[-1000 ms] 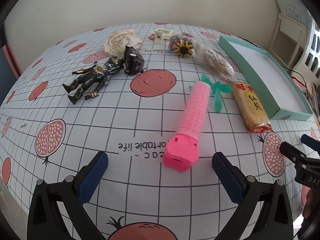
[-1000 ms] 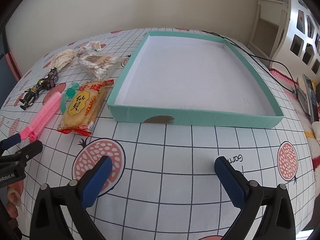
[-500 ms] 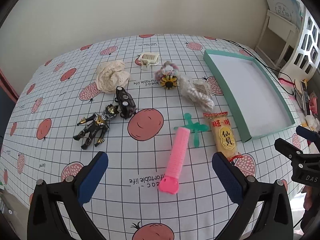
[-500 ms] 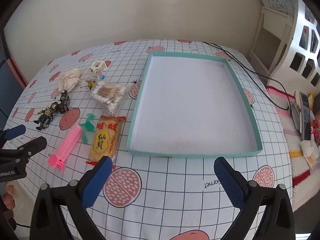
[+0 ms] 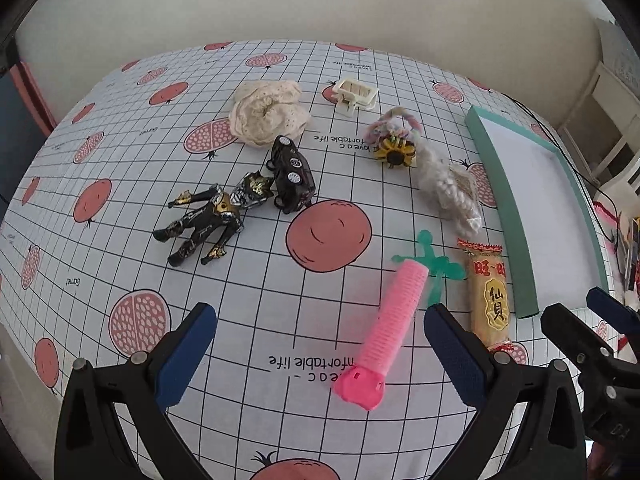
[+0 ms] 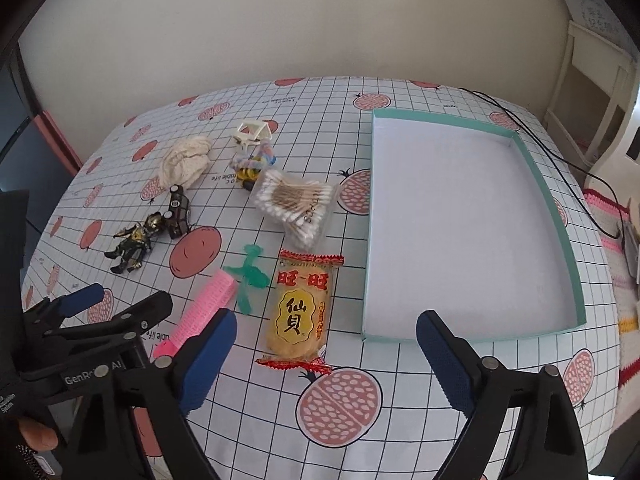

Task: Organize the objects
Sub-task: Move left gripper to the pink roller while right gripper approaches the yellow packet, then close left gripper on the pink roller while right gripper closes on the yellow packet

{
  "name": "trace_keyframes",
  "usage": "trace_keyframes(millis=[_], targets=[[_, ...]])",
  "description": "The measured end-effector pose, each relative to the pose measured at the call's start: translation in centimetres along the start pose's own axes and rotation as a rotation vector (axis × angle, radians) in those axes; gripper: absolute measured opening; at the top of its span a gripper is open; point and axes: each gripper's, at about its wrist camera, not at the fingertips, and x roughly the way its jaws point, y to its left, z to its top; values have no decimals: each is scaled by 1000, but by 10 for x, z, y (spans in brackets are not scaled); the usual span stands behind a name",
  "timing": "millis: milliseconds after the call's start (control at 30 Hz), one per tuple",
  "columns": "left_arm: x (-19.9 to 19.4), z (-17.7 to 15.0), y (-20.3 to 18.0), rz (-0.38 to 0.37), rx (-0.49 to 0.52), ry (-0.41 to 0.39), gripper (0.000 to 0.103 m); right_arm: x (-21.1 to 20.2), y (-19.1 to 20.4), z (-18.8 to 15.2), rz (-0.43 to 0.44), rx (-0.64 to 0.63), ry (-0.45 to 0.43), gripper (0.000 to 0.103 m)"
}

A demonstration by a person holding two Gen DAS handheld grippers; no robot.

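My left gripper (image 5: pixel 320 354) hangs open over the pomegranate-print tablecloth; a pink hair roller (image 5: pixel 394 320) lies on the cloth below its gap. My right gripper (image 6: pixel 326 360) is empty, its jaws closing a little, above a yellow snack pack (image 6: pixel 300 312). An empty teal tray (image 6: pixel 468 334) sits to the right. Also on the cloth are a green toy dragonfly (image 6: pixel 248 276), a bag of cotton swabs (image 6: pixel 296 204), a black-and-gold action figure (image 5: pixel 208 220), a black toy car (image 5: pixel 292 178), a cream cloth (image 5: pixel 268 114), a sunflower rope toy (image 5: pixel 394 148) and a white plastic piece (image 5: pixel 356 94).
A black cable (image 6: pixel 560 156) runs along the table behind the tray. White shelving (image 6: pixel 592 92) stands at the right by the wall. A striped knitted mat (image 6: pixel 624 320) lies beyond the table's right edge. The left gripper (image 6: pixel 120 304) shows at the right view's lower left.
Both grippers have lifted away from the table, so more of the cloth and tray shows. The right gripper's fingers stand slightly closer together. No object has moved.
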Motion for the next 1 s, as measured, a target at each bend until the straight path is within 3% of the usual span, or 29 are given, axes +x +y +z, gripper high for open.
trace_keyframes(millis=[200,633,767,833,1000], targets=[[8,-12,-1,-12,-39,47,103,6,4,-1,47,20,-5,78],[15,-17,-29,36,35,65,99,32,4,-5,106,76,55,54],[19,-17,-32,54,46,72,97,35,4,-6,101,67,66,53],[21,-17,-33,54,48,78,89,37,4,-7,101,65,72,52],[26,-17,-34,82,56,90,88,42,7,-9,91,55,86,51]])
